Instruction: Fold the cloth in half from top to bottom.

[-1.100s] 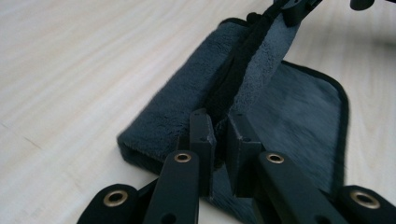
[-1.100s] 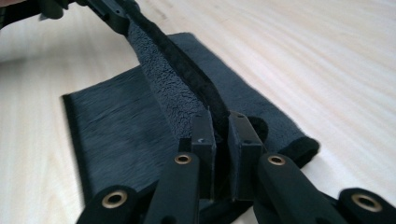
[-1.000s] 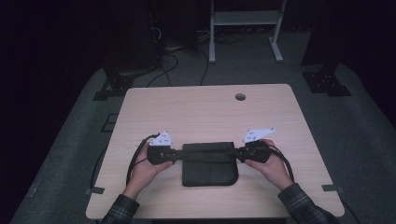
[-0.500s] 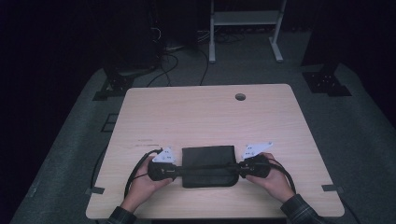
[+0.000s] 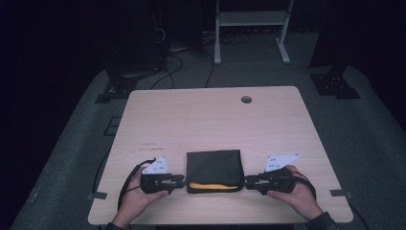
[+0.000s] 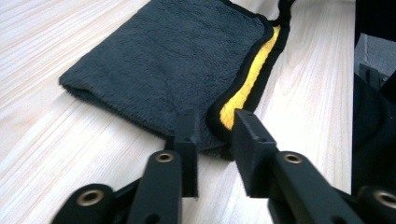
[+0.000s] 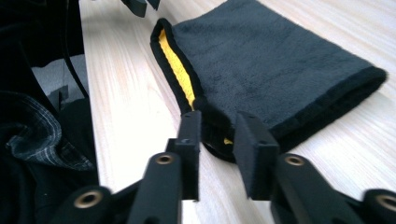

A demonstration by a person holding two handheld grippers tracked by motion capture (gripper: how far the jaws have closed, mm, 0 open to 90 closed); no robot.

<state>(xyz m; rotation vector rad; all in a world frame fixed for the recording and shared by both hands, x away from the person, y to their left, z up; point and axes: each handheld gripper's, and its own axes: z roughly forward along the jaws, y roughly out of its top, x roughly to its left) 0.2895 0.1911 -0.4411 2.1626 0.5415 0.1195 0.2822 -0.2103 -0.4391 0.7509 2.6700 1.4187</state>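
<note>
The folded dark cloth [image 5: 214, 171] lies flat on the wooden table [image 5: 210, 120], near the edge closest to the person, between the two grippers. In the high view it is a squarish dark patch with a yellow strip along its near edge, slightly longer from left to right, its folded edge facing away across the table. The gripper views add what that view cannot: a fluffy charcoal pile, black piping around the hem, and the yellow as an inner face peeking out where the layers part.

The left gripper [image 5: 179, 180] sits at the cloth's near left corner. In the left gripper view its jaws have just been opening and stand slightly apart, the corner [image 6: 212, 135] just beyond their tips, no longer pinched. The right gripper [image 5: 248, 181] mirrors it at the near right corner; its jaws have likewise just been opening, and the hem [image 7: 215, 130] lies loose at the gap. A plaid sleeve [image 7: 42, 135] shows in the right gripper view.
</note>
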